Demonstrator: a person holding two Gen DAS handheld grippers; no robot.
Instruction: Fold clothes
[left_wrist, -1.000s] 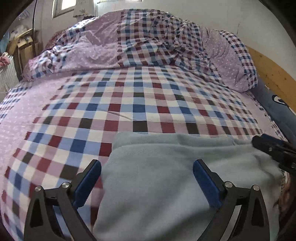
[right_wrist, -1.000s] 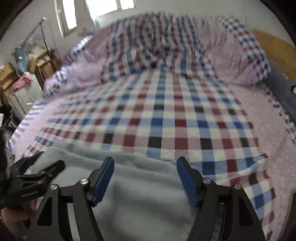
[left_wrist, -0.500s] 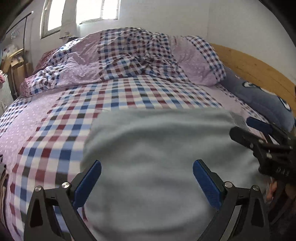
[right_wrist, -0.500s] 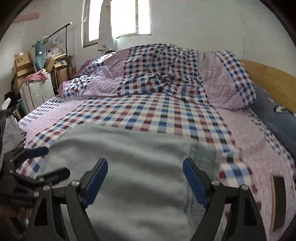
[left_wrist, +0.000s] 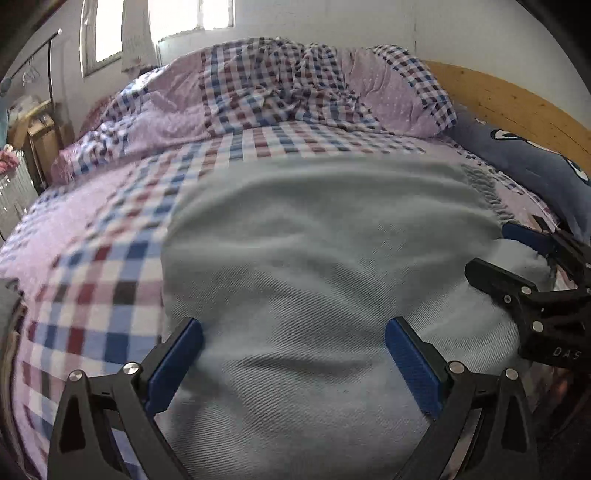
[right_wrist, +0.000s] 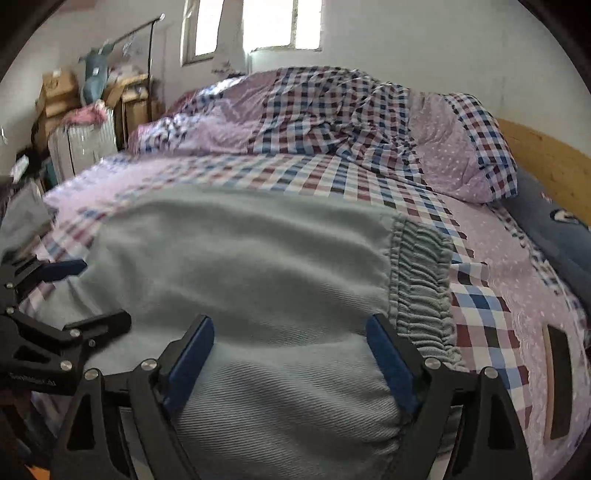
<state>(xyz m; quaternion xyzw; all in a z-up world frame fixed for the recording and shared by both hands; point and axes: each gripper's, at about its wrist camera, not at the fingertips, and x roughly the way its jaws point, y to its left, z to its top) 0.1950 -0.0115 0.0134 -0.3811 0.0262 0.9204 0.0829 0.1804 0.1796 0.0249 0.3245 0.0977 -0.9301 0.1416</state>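
Observation:
A light grey-blue garment (left_wrist: 314, 240) lies spread flat on the checked bedsheet (left_wrist: 110, 266). Its gathered elastic waistband (right_wrist: 421, 280) runs along the right edge. My left gripper (left_wrist: 293, 332) hovers open over the garment's near left part, with only cloth below its blue pads. My right gripper (right_wrist: 290, 326) is open wide over the near right part, just left of the waistband, and grips nothing. Each gripper shows in the other's view: the right gripper (left_wrist: 495, 251) at the right edge, the left gripper (right_wrist: 99, 291) at the left edge.
A crumpled checked duvet (left_wrist: 288, 85) and a pillow (right_wrist: 461, 155) fill the far side of the bed. A wooden headboard (left_wrist: 509, 99) and a dark blue cushion (left_wrist: 524, 166) line the right. A flat dark object (right_wrist: 557, 376) lies on the sheet. A suitcase (right_wrist: 81, 144) stands left.
Both grippers have drawn back across the garment, which now fills more of each view, and its waistband has come into sight. The right jaws stand wider than a second ago.

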